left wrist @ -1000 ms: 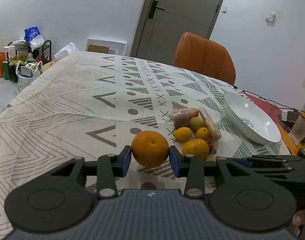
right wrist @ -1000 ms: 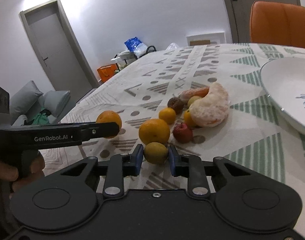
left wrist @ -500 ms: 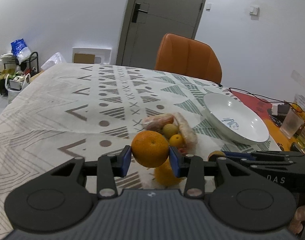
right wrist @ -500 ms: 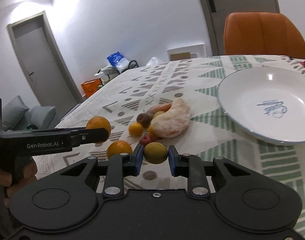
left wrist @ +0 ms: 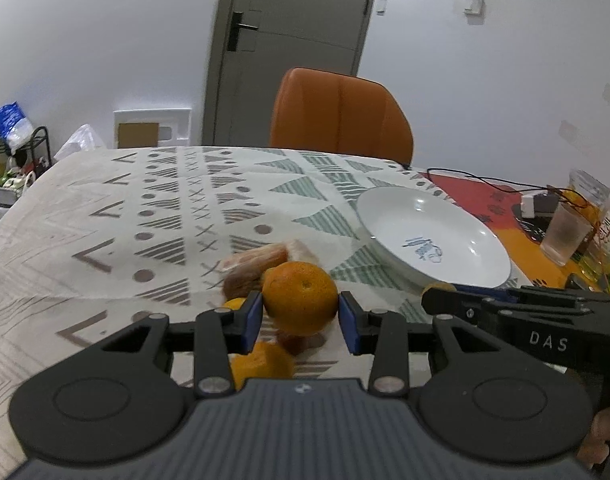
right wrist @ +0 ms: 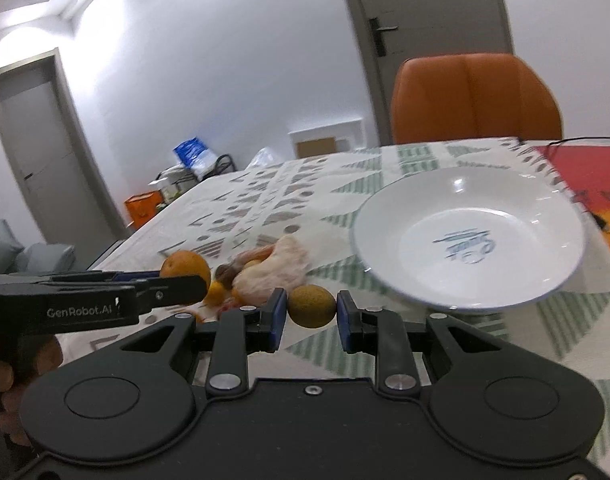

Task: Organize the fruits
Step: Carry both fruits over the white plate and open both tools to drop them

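Observation:
My left gripper (left wrist: 299,316) is shut on a large orange (left wrist: 299,303), held above the fruit pile (left wrist: 261,264) on the patterned tablecloth. In the right wrist view my right gripper (right wrist: 311,314) is shut on a small yellow-green fruit (right wrist: 311,306), lifted just left of the white plate (right wrist: 505,300). The same plate (left wrist: 385,208) lies empty to the right of the pile in the left wrist view. The left gripper (right wrist: 185,282) with its orange (right wrist: 185,264) shows at the left of the right wrist view. Another orange (left wrist: 265,364) lies under the left gripper.
An orange chair (left wrist: 341,116) stands at the table's far edge before a grey door (left wrist: 289,48). At the right are a plastic cup (left wrist: 565,232), bottles and a black cable (left wrist: 485,180) on a red cloth. A cluttered rack (left wrist: 13,152) stands far left.
Both grippers have lifted their fruits off the table and moved right toward the plate. The plate now looms larger in both views, and the fruit pile has dropped behind and below.

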Demonstrator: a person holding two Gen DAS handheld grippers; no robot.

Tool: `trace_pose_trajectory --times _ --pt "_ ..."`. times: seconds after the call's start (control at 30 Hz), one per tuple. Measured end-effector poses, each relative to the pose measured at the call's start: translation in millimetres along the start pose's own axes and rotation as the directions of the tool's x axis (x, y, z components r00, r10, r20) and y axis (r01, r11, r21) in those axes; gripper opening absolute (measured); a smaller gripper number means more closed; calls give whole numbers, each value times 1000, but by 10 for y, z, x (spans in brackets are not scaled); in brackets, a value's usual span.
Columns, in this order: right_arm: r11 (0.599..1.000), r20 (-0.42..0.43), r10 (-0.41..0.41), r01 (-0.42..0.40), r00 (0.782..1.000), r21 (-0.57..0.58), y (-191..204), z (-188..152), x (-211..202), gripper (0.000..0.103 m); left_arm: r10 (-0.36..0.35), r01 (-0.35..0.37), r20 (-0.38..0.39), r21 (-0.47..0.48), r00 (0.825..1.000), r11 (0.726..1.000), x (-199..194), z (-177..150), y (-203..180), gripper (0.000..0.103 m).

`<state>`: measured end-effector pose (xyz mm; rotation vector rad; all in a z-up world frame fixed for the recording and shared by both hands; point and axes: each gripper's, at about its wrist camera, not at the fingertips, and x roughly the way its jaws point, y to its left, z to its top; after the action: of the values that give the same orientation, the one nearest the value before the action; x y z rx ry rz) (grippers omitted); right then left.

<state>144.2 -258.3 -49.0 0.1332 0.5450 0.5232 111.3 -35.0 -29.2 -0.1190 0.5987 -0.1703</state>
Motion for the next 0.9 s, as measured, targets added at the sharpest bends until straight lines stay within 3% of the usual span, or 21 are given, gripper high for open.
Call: trace_pose_trajectory --times 0.67,0.9 --pt "984 100 -169 161 981 81 -475 32 -221 25 -38 37 4 96 999 995 327 183 -589 40" --pt "980 105 -182 172 978 101 -603 23 -215 25 -40 40 -2 124 999 992 455 236 -742 40"
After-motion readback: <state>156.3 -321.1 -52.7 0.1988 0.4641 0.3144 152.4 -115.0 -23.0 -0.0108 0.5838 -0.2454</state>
